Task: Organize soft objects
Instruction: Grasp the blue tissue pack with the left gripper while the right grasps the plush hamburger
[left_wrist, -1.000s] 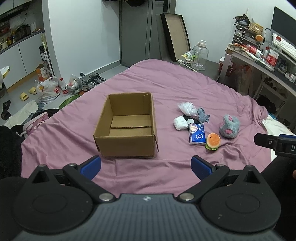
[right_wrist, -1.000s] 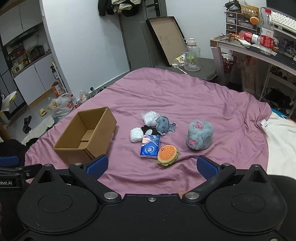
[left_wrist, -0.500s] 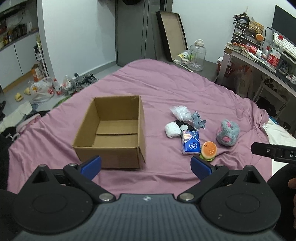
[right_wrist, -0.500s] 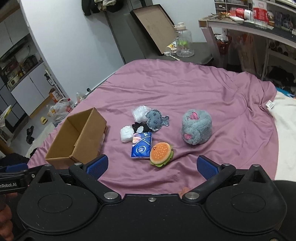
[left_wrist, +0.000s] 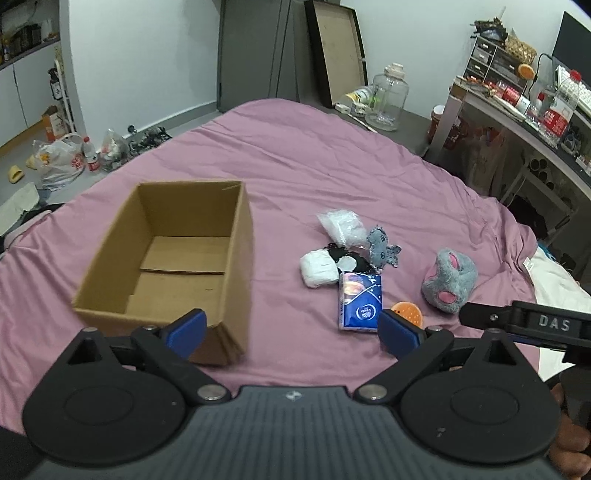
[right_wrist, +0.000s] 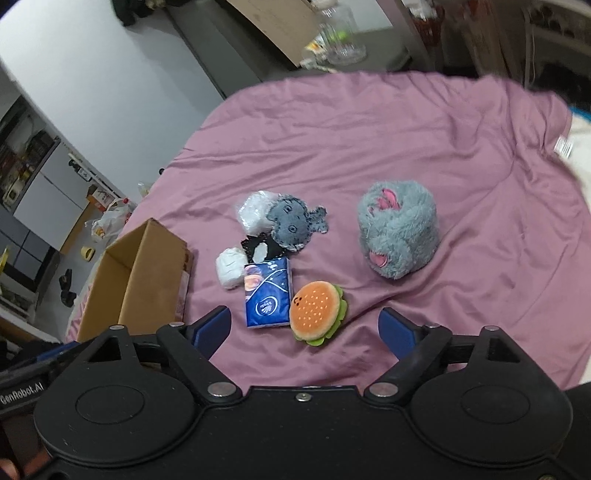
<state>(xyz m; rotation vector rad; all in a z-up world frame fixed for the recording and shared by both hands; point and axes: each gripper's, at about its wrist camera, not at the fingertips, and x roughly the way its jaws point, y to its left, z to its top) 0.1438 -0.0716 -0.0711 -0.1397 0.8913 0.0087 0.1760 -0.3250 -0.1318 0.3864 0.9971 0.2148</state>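
Both grippers lower and nearer the toys
Right gripper (right_wrist: 304, 326) closing, empty, above burger (right_wrist: 317, 316); left gripper (left_wrist: 291, 328) wide, empty; box (left_wrist: 173, 266) closer; bed (left_wrist: 332, 162) bare beyond.

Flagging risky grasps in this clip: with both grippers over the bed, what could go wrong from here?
1. The right gripper, jaws closing with nothing between them yet, is lined up near the burger plush; the tissue pack touches it and could get dragged along.
2. The small items by the grey flat plush are bunched together, so a stray pickup seems likely.
3. The cardboard box could slide on the sheet.
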